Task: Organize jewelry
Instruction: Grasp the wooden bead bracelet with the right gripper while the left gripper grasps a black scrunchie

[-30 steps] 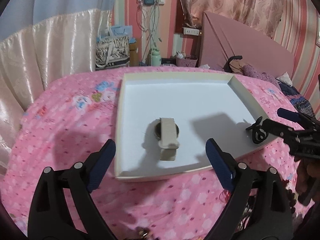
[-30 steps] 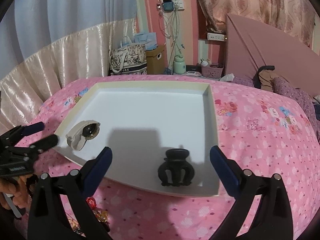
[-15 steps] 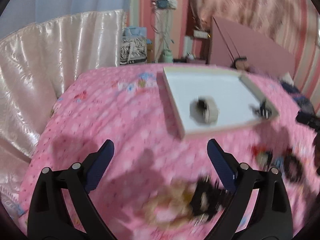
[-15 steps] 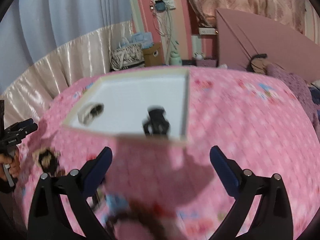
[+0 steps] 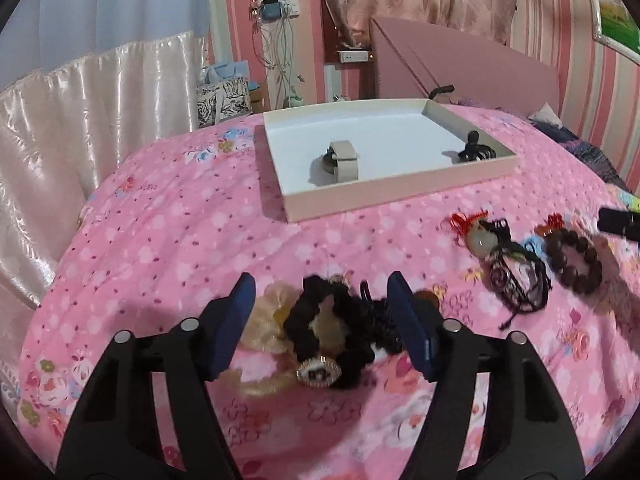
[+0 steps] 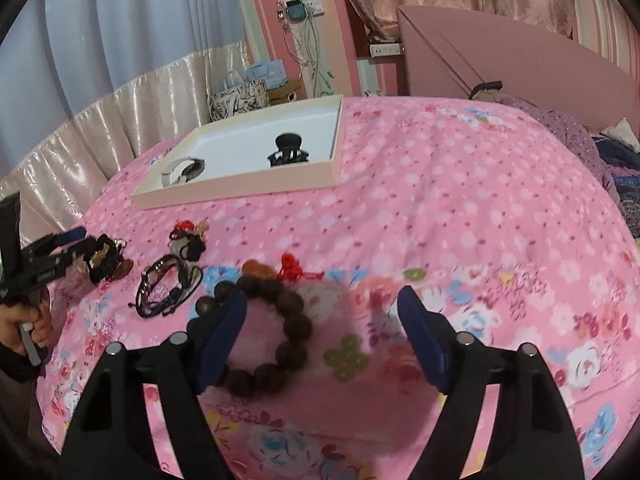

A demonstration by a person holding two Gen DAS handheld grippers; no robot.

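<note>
Left gripper [image 5: 320, 320], jaws closing unclenched about black scrunchie [image 5: 336, 320] between them; right gripper [image 6: 322, 336], jaws narrowing, free, bead bracelet [image 6: 260, 328] under left jaw: centre it before clenching; tray [image 5: 400, 196] lies beyond both.

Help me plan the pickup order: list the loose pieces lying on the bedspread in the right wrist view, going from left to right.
Black scrunchie at the left gripper → black cord bracelets → dark wooden bead bracelet, which the right gripper straddles, jaws just closing but not gripping.
</note>
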